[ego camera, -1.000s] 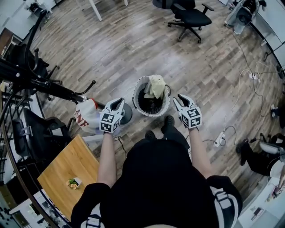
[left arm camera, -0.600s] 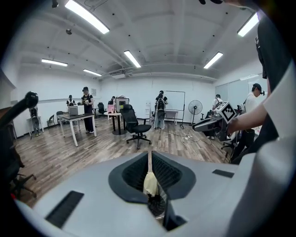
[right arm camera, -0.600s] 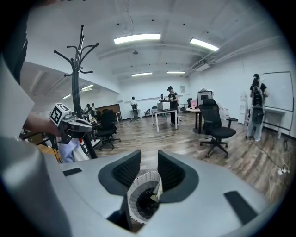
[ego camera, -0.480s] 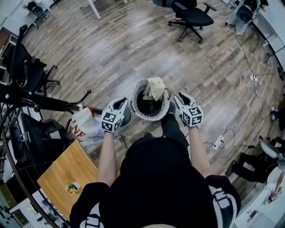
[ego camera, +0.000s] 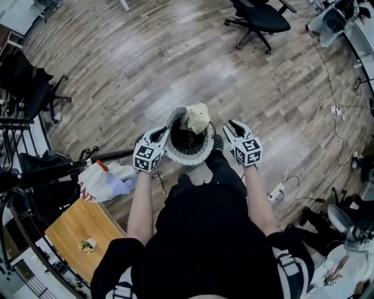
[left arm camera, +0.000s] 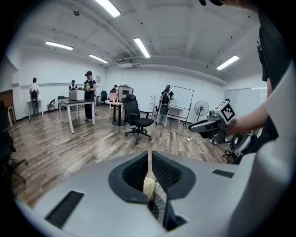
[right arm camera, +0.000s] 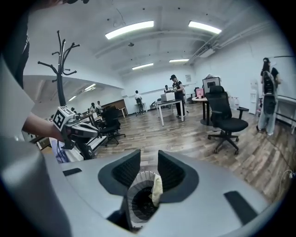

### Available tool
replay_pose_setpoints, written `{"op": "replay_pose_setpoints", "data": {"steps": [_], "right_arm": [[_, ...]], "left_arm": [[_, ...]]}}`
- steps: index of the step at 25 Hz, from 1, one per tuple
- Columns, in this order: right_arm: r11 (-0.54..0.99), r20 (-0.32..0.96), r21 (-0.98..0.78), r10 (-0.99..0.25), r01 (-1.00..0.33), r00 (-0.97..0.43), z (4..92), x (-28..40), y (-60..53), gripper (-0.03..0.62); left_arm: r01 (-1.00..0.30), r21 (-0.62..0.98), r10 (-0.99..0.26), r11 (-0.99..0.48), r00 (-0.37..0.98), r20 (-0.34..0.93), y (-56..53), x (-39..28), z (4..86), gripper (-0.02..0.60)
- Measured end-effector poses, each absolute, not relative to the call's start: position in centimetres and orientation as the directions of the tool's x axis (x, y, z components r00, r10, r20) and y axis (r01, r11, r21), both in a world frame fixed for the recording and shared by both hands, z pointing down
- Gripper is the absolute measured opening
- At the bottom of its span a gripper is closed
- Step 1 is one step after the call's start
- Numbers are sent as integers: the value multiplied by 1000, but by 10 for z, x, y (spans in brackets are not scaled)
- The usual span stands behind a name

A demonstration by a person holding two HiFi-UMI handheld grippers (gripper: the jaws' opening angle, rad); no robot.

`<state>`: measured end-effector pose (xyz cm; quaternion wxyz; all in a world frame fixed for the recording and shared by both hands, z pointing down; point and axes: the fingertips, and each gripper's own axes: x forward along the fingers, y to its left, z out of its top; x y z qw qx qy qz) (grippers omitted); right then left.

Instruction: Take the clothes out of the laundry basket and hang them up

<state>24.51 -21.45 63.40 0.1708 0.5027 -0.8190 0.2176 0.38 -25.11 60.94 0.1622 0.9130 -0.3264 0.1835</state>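
Observation:
A round white mesh laundry basket (ego camera: 175, 156) stands on the wood floor just in front of the person's feet. A pale yellow garment (ego camera: 196, 118) hangs over its far rim, and dark clothes lie inside. My left gripper (ego camera: 162, 132) is at the basket's left rim with its jaws shut and nothing held (left arm camera: 149, 159). My right gripper (ego camera: 231, 125) is at the right rim, open and empty (right arm camera: 149, 163). Through the right gripper's gap I see the basket (right arm camera: 135, 192) and the garment (right arm camera: 157, 189) below.
A white bag with red print (ego camera: 102, 178) lies on the floor at left, next to a wooden table (ego camera: 82, 225) and a dark rack (ego camera: 23, 169). An office chair (ego camera: 260, 17) stands far ahead. A power strip and cables (ego camera: 273, 191) lie at right.
The person has stepped up to the basket. Both grippers have moved forward and down and now flank its rim. Neither jaw opening has changed.

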Motion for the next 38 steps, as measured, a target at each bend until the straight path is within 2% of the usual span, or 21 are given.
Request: {"op": "replay_pose_setpoints", "data": {"steps": [9,17,30,38], "right_arm": [[518,587,-229,-602,-824,-541,682,271,-272,129],[584,613,-327,-467,-743,-637,723,263,-301,135],[645,637,-350,-368,-680,-677,757,277,-325,140],[644,659,-361,-336,-674,-673,797,279,-324,140]], "left_arm": [[-705,227,-531,-672,672,516,-296,60,648,41],[-769,236,-548,-594,602,581,-311,70,675,41],[-792,264,-534,-551,578,617,-326,100,693,43],[-806,296,-524,-514,567,635,-330,107,733,43]]}}
